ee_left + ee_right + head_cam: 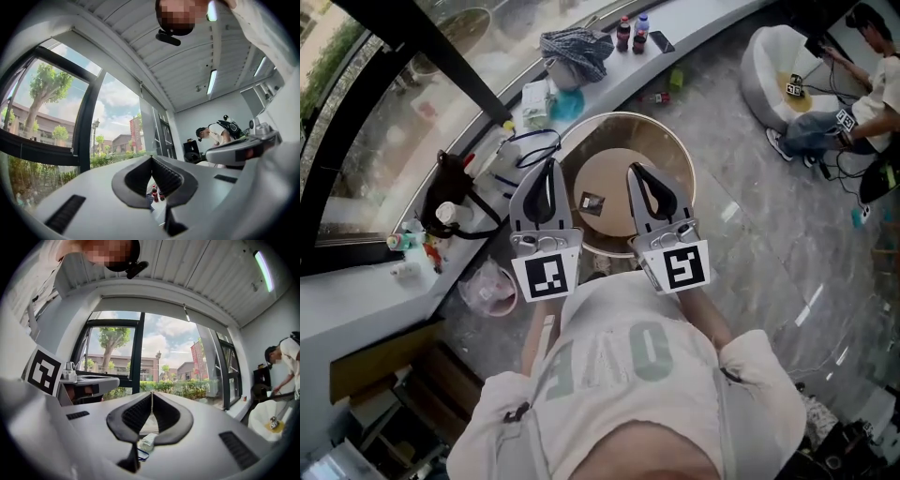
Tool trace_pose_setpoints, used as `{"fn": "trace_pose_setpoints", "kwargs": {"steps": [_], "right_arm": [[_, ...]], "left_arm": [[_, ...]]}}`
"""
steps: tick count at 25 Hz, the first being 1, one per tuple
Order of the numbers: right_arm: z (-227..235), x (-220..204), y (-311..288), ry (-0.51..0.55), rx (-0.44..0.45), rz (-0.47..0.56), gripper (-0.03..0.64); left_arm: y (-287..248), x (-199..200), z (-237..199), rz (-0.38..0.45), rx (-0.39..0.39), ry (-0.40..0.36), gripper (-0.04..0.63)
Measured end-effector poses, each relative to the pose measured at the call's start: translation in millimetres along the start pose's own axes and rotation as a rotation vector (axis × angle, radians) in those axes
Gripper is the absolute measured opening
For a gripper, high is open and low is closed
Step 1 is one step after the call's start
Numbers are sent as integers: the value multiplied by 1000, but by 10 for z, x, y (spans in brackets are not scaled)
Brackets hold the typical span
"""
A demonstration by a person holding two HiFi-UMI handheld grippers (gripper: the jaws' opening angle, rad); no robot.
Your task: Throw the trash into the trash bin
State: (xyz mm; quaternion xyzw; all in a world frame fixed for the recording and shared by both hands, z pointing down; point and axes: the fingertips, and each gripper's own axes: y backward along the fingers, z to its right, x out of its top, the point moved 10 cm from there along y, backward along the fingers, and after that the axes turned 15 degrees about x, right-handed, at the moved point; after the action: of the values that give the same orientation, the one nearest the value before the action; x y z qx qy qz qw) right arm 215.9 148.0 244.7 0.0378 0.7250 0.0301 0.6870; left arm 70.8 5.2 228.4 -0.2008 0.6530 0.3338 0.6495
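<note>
- Left gripper [548,163]: jaws pressed together, holding nothing, over the trash bin's [673,155] left rim.
- Right gripper [636,170]: the same (empty too), over the right rim.
- Dark scrap [591,202] lies on the bin's bottom.

My left tool [548,167] and right tool [636,172] are pale grey with black ribbed pads [166,180]. Each bears a white cube [546,277] printed with black square markers. The round open bin [675,150] is beige-walled and brown inside. The glossy floor [769,244] is mottled grey.
</note>
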Motion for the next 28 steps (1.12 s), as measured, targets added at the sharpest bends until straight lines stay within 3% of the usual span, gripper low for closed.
{"fn": "trace_pose_setpoints", "kwargs": {"steps": [7, 17, 22, 26, 27, 28], "right_arm": [[123, -41, 216, -10, -54, -11, 21], [165, -62, 241, -7, -18, -55, 21], [221, -271, 65, -121, 100, -132, 21], [189, -715, -213, -274, 197, -227, 29], [186, -863, -284, -293, 215, -253, 87], [183, -1027, -346, -311, 232, -286, 192]], "left_arm": [[-89, -20, 175, -29, -18, 46, 11], [-9, -102, 155, -53, 3, 57, 11], [96, -179, 67, -66, 41, 78, 11], [181, -429, -175, -116, 88, 87, 11], [201, -515, -222, -141, 111, 90, 11], [232, -612, -259, -170, 133, 92, 11]]}}
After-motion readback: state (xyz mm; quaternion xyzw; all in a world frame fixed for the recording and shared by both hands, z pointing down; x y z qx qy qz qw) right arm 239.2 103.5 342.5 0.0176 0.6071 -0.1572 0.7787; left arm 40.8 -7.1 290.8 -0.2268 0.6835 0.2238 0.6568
